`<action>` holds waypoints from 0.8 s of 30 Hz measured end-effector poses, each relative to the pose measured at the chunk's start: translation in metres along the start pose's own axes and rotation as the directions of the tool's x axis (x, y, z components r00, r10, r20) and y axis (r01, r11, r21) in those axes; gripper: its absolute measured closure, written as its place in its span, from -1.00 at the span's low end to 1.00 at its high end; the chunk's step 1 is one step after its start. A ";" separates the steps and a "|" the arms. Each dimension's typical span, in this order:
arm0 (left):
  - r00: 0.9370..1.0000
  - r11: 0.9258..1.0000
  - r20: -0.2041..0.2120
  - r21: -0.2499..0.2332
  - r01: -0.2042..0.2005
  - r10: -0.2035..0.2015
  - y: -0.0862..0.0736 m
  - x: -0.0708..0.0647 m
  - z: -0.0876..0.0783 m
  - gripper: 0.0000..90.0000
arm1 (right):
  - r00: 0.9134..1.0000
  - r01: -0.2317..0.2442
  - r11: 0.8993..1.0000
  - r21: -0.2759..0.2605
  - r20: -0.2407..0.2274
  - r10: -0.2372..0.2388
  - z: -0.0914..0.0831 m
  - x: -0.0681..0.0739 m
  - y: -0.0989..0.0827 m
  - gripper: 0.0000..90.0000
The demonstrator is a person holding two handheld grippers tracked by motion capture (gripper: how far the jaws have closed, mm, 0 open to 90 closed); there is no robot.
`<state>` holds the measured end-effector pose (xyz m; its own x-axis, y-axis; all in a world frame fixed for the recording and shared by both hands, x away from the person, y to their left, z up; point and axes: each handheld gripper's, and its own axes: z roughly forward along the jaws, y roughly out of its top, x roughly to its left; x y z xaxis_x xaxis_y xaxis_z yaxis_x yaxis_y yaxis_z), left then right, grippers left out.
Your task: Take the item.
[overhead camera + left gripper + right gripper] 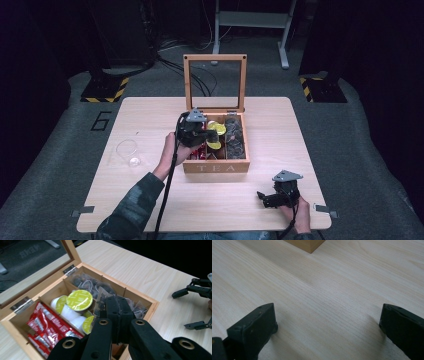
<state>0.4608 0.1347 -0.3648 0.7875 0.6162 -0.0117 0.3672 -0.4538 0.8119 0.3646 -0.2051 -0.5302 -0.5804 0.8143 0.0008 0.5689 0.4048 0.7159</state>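
While the left claw (117, 312) pinches a clear tea sachet (103, 296) above the "TEA" box (216, 168) (lid up), the right claw (327, 325) gapes

Dim room, dark surroundings. Grey carpet floor (60, 150), number 6 (102, 120) marked at left. Pale wood counter (150, 200) lit from above. Grey metal stand (252, 22) far; hazard-striped bases (105, 90) far left and right.

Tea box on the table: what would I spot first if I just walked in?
Probably the open wooden tea box in the middle of the table, with yellow-lidded pods and red packets inside. The left gripper is shut on a clear tea bag above it, while the right gripper rests open near the table's front edge.
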 end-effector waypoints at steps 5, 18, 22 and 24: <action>1.000 1.000 -0.018 -0.017 0.016 -0.016 -0.005 0.008 -0.012 1.00 | 1.000 0.002 1.000 0.001 -0.001 -0.002 0.000 0.000 0.000 -0.99; 0.996 0.998 -0.070 -0.036 0.044 -0.047 -0.018 0.027 -0.042 1.00 | 1.000 0.000 1.000 0.000 0.000 0.000 0.000 0.000 0.000 -0.99; 0.994 0.997 -0.089 -0.050 0.052 -0.056 -0.021 0.033 -0.052 1.00 | 1.000 0.001 1.000 0.004 -0.001 -0.001 0.000 0.000 0.000 -0.99; 0.992 0.996 -0.102 -0.065 0.065 -0.071 -0.024 0.038 -0.060 1.00 | 1.000 0.000 1.000 0.002 -0.001 0.000 0.000 0.000 0.000 -0.99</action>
<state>0.4522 0.2082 -0.3499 0.7045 0.7097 -0.0100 0.3846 -0.3699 0.8457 0.3646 -0.2052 -0.5301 -0.5810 0.8139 0.0014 0.5699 0.4056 0.7146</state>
